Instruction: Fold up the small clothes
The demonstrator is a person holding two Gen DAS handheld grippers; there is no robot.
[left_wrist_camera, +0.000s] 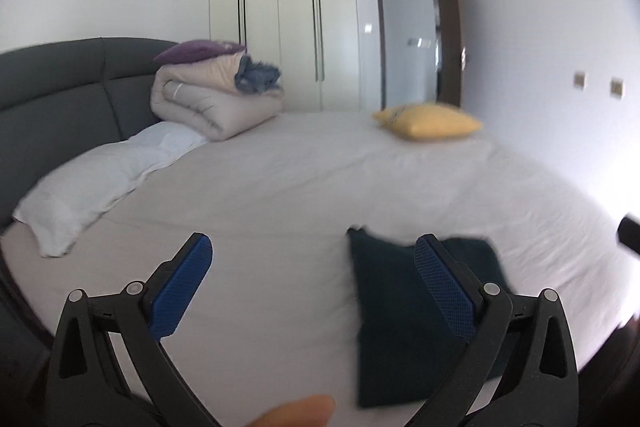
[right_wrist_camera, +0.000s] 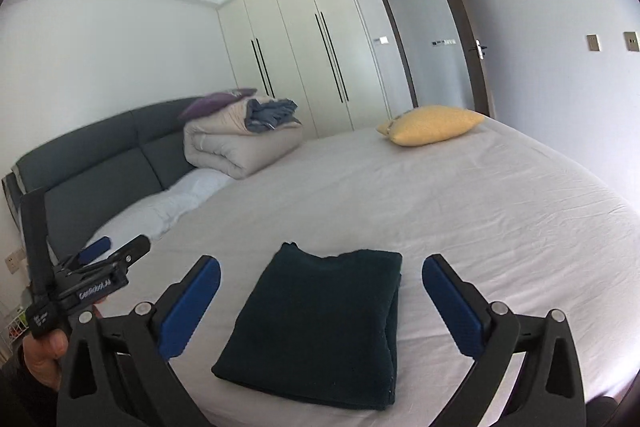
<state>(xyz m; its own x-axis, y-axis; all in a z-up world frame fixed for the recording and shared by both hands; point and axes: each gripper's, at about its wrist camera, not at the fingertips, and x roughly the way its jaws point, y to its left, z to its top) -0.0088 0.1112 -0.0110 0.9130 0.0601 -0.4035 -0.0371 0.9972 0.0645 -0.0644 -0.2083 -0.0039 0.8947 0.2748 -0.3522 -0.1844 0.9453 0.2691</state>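
Only the right wrist view shows the folded dark garment (right_wrist_camera: 316,331) whole, lying flat on the bed (right_wrist_camera: 460,203) between the wide-apart fingers of the right gripper (right_wrist_camera: 320,293), which grip nothing. The left wrist view catches the garment (left_wrist_camera: 404,323) partly behind the right-hand finger of the left gripper (left_wrist_camera: 312,275), likewise spread open and empty above the sheet.
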